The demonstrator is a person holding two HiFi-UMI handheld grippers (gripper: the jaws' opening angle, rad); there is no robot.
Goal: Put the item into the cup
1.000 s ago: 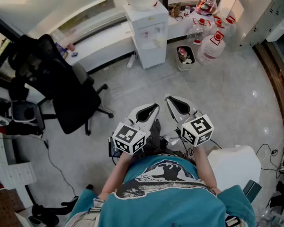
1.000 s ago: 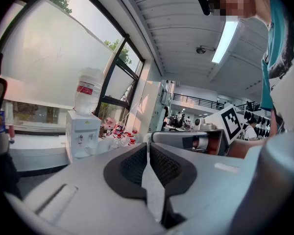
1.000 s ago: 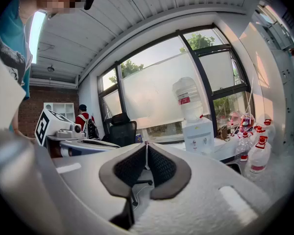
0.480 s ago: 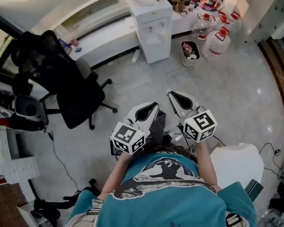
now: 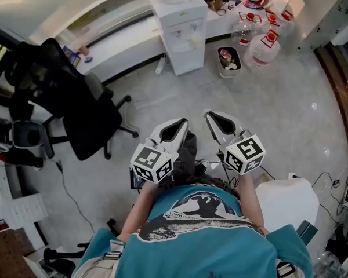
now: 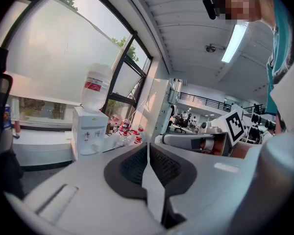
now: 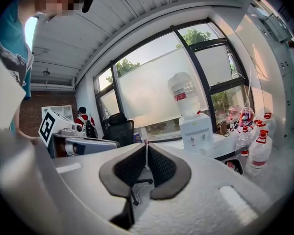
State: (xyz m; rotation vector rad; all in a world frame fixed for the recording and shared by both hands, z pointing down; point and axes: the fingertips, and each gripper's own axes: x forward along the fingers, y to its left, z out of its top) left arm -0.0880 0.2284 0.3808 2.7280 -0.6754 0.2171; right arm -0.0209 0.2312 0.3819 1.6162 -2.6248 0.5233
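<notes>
Groundwork, by our reading, is the step in hand. Neither the item nor the cup shows in any view, so we cannot say where either sits, and the task proper looks not yet begun.

We hold the left tongs (image 5: 178, 127) and the right tongs (image 5: 211, 118) side by side at the centre of the head view, close to the chest and above the bare floor (image 5: 278, 114). In each gripper view the ribbed pads (image 6: 130, 168) meet at the tips with nothing between them, so both tongs are closed and empty.

Ahead of them, at the upper middle of the frame, stands a water dispenser (image 5: 180, 30). Water jugs (image 5: 261, 44) and a small bin (image 5: 228, 61) are to its right, and an office chair (image 5: 75, 106) fills the left. None of these is a surface carrying the task's things.

We judge that the next move calls for turning or walking until the cup and the item come into sight. After that, one pair of jaws has to part before we reach for the item.
</notes>
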